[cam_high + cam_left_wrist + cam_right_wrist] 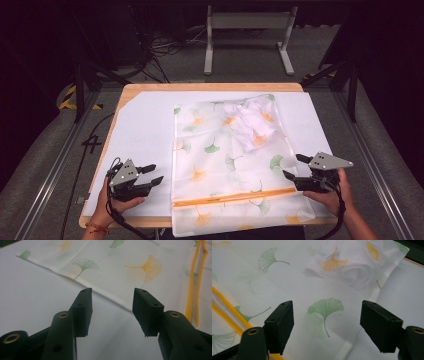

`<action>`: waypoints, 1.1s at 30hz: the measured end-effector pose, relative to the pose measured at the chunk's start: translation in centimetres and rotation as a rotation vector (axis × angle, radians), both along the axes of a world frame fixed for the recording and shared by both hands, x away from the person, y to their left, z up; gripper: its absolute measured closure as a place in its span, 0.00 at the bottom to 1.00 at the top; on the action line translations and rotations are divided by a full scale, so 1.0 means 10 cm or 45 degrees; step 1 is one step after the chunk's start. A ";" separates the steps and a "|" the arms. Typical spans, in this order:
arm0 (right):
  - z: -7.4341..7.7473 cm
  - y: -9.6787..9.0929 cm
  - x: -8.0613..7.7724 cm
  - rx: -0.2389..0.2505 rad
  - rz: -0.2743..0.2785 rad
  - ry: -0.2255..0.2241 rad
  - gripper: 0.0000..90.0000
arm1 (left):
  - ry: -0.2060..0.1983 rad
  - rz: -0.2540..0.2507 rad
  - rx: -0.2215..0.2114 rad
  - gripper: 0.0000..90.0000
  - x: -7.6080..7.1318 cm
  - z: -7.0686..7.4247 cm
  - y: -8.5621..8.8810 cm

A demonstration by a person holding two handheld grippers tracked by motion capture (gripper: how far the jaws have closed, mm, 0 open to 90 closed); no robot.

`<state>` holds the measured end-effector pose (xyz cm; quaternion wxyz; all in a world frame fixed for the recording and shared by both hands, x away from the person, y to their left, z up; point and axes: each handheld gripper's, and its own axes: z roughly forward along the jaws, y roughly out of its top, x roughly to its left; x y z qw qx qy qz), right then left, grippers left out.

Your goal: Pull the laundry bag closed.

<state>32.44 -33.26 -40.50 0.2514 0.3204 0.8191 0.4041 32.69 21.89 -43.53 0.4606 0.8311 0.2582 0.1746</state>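
A white mesh bag point(230, 155) printed with green and orange ginkgo leaves lies flat on the table. Its orange zipper point(235, 196) runs across near the front edge. A bunched white cloth bulge point(252, 120) shows inside at the far right, and close up through the mesh point(352, 272). My left gripper point(156, 173) rests left of the bag and is open, its jaws point(112, 293) facing the bag's side hem point(100, 291) with nothing between them. My right gripper point(292, 166) is open at the bag's right edge, jaws point(326, 303) apart over a green leaf print.
A white sheet point(145, 125) covers the wooden table point(210, 86), and the bag's front end hangs over the near edge. A metal stand point(247, 22) and floor cables point(160, 47) sit beyond the table. Rails run along both sides.
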 end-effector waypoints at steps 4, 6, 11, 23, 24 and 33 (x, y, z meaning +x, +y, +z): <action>0.00 0.00 0.02 0.004 0.003 0.005 0.31 | 0.007 -0.005 0.010 0.61 -0.04 0.00 0.01; 0.01 0.01 0.02 0.006 0.005 0.002 0.31 | 0.002 -0.010 0.012 0.64 -0.05 0.00 0.01; 0.02 0.08 0.06 0.015 0.022 0.006 0.32 | 0.013 -0.001 0.034 0.69 -0.11 -0.01 0.01; 0.02 0.25 0.09 0.049 0.127 0.031 0.51 | 0.009 -0.046 0.034 0.92 -0.14 0.00 -0.09; 0.01 0.25 0.09 0.060 0.140 0.039 0.52 | 0.009 -0.052 0.042 0.94 -0.13 0.00 -0.12; 0.06 0.43 0.02 0.053 0.237 0.032 0.69 | 0.027 -0.123 0.062 1.00 0.00 0.03 -0.32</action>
